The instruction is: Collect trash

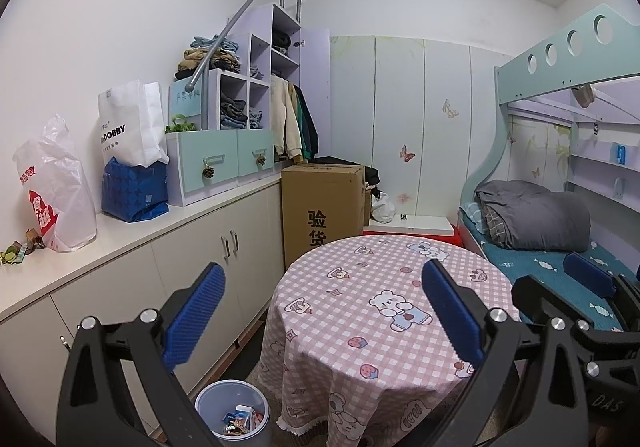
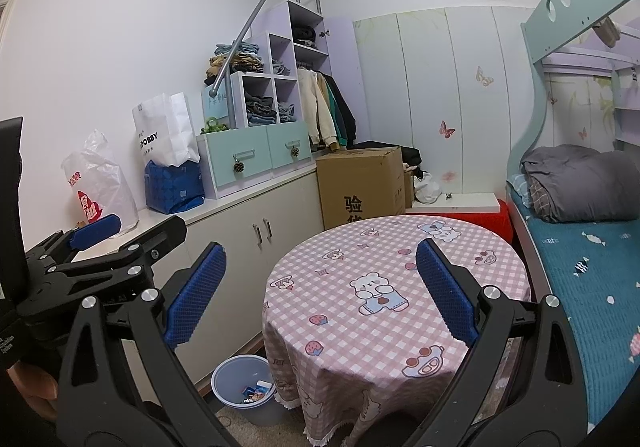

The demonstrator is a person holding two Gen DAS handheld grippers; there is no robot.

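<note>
A grey waste bin (image 1: pixel 232 413) stands on the floor left of the round table (image 1: pixel 360 327), with colourful wrappers (image 1: pixel 240 421) inside; it also shows in the right wrist view (image 2: pixel 244 391). My left gripper (image 1: pixel 320 311) is open and empty, held above the table's near edge. My right gripper (image 2: pixel 320 287) is open and empty beside it. The right gripper shows at the right of the left wrist view (image 1: pixel 576 287); the left gripper shows at the left of the right wrist view (image 2: pixel 96 243). Small crumpled wrappers (image 1: pixel 20 249) lie on the counter at far left.
The table carries a pink checked cloth (image 2: pixel 400 279). A white counter (image 1: pixel 132 231) along the left wall holds a plastic bag (image 1: pixel 56 187), a paper bag (image 1: pixel 128 123) and a blue bag (image 1: pixel 134 189). A cardboard box (image 1: pixel 320 203) stands behind the table. A bunk bed (image 1: pixel 560 243) is at right.
</note>
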